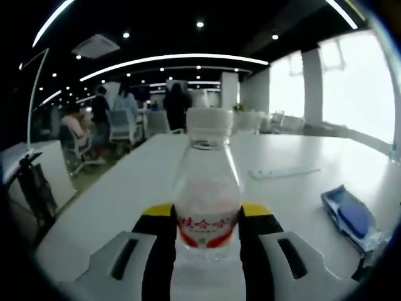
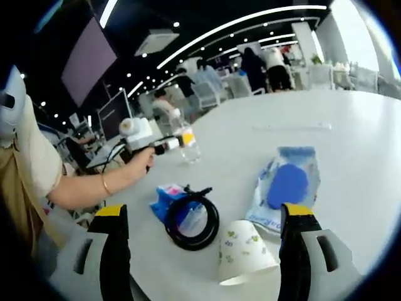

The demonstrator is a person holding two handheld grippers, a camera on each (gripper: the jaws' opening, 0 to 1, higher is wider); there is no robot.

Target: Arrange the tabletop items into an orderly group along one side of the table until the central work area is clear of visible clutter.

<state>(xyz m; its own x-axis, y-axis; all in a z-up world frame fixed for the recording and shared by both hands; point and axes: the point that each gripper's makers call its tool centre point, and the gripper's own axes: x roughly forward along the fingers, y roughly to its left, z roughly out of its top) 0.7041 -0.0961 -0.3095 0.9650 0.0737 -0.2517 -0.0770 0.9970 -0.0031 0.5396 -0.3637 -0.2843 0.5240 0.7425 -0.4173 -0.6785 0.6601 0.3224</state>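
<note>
- In the left gripper view our left gripper (image 1: 207,235) has its fingers pinching a small water bottle (image 1: 207,207). The bottle stands up straight between them, in the low middle of the frame, with its white cap (image 1: 210,124) on top.
- In the right gripper view we see that same bottle far off in the upper left of the frame, held just over the white worktop (image 2: 351,125) by the person's hand (image 2: 143,160).
- Our right gripper (image 2: 203,241) has its fingers spread wide apart. They hold nothing.
- Right between those spread fingers, at the bottom middle of the frame, a paper cup (image 2: 244,251) lies tipped on its side.
- Just to the left of the cup is a black cable coil (image 2: 191,219). It rests partly on a small blue packet (image 2: 168,197).
- Above the cup, to the right, lies a blue and white pouch (image 2: 287,185). It touches the cup or comes very near it; we cannot tell which.
- In the left gripper view the pouch sits at the right edge of the frame.
- We think the cup is the next thing for the right fingers. It lies straight ahead of them, and the left gripper is well apart from this pile and already busy with the bottle.
- We think the bottle needs a spot at one side of the worktop.
</note>
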